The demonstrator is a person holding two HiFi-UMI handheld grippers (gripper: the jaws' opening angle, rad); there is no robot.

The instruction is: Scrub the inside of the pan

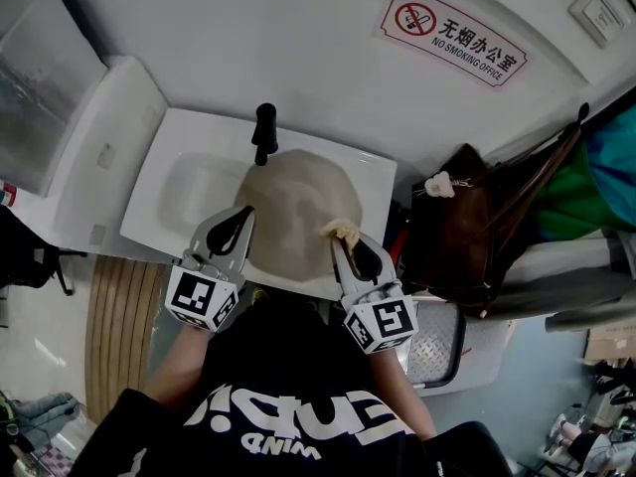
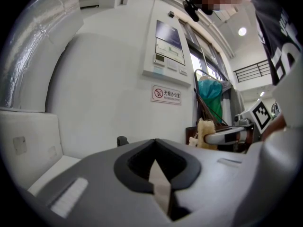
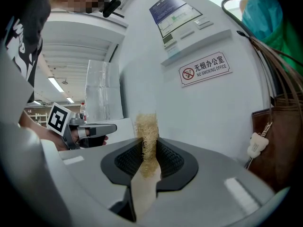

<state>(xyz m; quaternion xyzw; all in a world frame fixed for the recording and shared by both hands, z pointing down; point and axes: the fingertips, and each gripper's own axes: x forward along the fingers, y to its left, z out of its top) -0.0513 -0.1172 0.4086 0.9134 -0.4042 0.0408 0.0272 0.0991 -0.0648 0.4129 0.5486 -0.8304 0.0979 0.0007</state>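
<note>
wall sign (image 1: 452,35): "无烟办公室 / no smoking office" w/ red no-smoking symbol; shirt print (image 1: 298,415) not legible.

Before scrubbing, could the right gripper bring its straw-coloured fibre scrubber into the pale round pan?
Probably yes: the right gripper, shut on the straw-coloured fibre scrubber, sits at the open rim of the pale round pan, unobstructed.

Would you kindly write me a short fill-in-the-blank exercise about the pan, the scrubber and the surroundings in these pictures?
1. The fibrous scrubber is clamped by the ___ of the two grippers.
2. The pan lies in a white ___.
3. The pan's black handle points ___ from the person.
4. The wall sign reads "No ___ Office".

Missing words: right; sink; away; smoking.
</note>
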